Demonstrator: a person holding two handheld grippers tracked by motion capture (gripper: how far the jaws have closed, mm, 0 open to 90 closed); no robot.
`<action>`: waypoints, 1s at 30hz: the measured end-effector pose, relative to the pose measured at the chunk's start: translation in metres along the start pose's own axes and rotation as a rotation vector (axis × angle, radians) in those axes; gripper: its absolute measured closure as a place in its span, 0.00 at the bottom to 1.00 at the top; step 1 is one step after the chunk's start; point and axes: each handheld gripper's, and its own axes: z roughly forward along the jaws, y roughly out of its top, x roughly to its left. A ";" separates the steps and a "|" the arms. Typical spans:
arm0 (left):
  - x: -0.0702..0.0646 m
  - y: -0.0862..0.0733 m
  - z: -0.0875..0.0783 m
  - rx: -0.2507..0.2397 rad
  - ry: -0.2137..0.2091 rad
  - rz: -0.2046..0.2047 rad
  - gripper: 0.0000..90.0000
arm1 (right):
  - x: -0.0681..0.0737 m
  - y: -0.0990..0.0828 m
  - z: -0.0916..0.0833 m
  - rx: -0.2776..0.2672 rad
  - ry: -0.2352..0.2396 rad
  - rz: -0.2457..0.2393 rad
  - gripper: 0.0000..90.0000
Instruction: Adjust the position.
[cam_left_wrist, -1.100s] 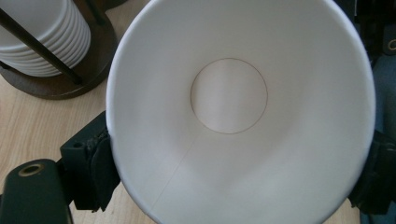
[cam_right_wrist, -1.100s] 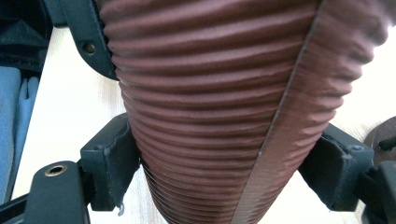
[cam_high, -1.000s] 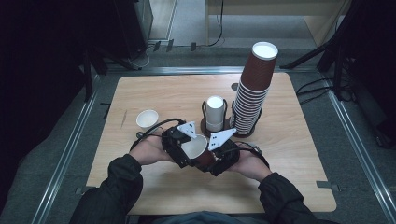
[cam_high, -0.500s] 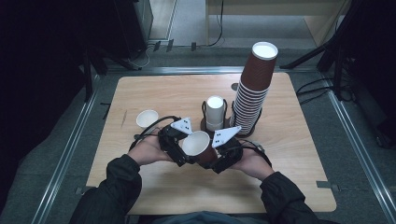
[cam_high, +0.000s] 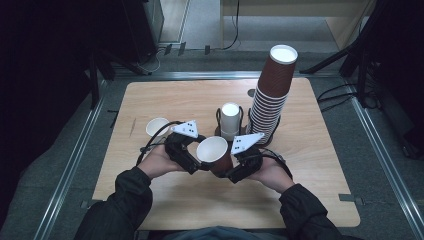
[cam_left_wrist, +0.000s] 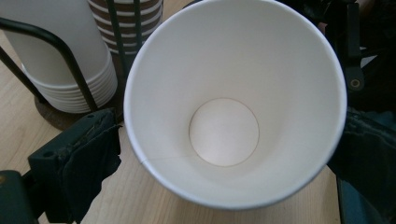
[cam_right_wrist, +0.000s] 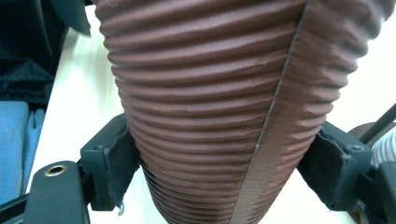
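A brown ribbed paper cup (cam_high: 212, 152) with a white inside hangs between both grippers over the front middle of the table. My right gripper (cam_high: 231, 172) is shut on it: in the right gripper view both pads (cam_right_wrist: 114, 163) press the cup's ribbed wall (cam_right_wrist: 224, 93). My left gripper (cam_high: 196, 162) is open, its jaws having just been opening. The left gripper view looks into the cup (cam_left_wrist: 224, 130), whose rim lies between the spread jaws, with a gap beside the left pad (cam_left_wrist: 88, 158).
A tall stack of brown cups (cam_high: 272, 95) stands at the back right of the wooden table (cam_high: 310, 190). Beside it a black wire holder carries a stack of white cups (cam_high: 230, 120). A small white cup (cam_high: 157, 126) sits to the left. Metal rails border the table.
The cup has shifted slightly right and its mouth faces up more. The left gripper has drawn a little apart from it. Both hands have stayed nearly in place.
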 end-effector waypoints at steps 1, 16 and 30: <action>-0.001 0.000 0.001 -0.007 0.001 0.002 0.00 | 0.000 0.000 0.000 -0.001 0.003 0.004 0.22; -0.006 0.003 0.009 -0.078 -0.013 -0.005 0.00 | 0.004 0.003 0.002 -0.038 0.034 0.007 0.22; -0.005 0.004 0.007 -0.093 0.002 -0.023 0.09 | 0.002 0.003 0.000 -0.042 0.034 0.023 0.22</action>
